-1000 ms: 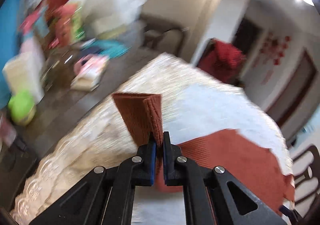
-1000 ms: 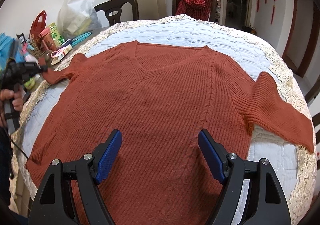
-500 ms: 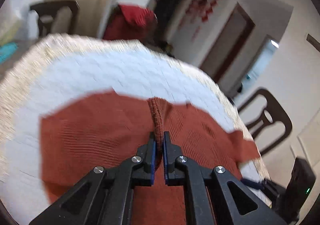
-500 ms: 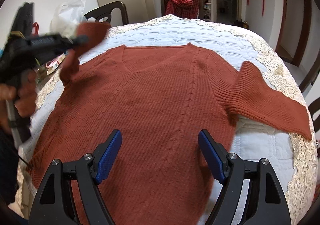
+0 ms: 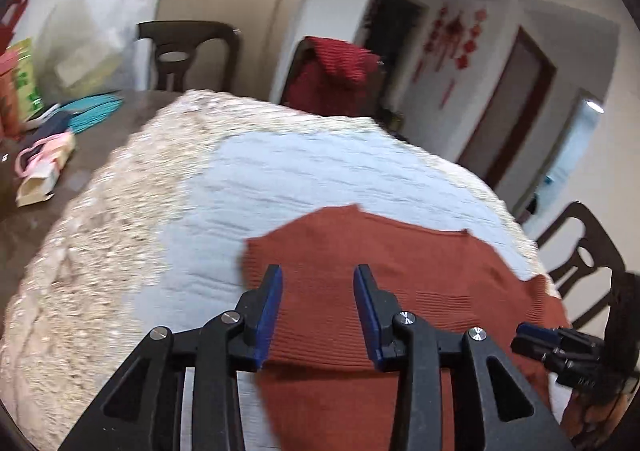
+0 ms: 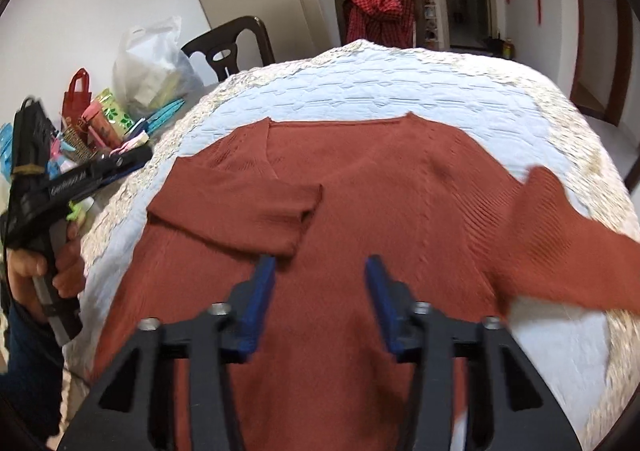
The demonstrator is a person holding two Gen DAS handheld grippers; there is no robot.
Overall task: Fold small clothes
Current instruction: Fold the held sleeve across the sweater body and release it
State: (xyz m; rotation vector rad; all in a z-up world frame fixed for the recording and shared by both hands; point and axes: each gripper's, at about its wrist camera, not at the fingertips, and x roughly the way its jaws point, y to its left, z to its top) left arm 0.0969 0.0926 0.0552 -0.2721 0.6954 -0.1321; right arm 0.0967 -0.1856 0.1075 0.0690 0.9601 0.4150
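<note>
One sleeve (image 6: 256,207) is folded across the sweater (image 6: 360,219), which lies flat on the quilted table (image 6: 400,91). My left gripper (image 5: 318,311) is opening, nothing pinched between its blue fingers. My right gripper (image 6: 320,303) is closing, empty, above the chest. I'd pinch the right sleeve (image 6: 568,247) by its cuff and mirror the fold.

Left gripper (image 5: 318,291) jaws opening, empty; right gripper (image 6: 320,279) jaws closing, empty (both angled downward); left hand (image 6: 44,263) grips its handle.
</note>
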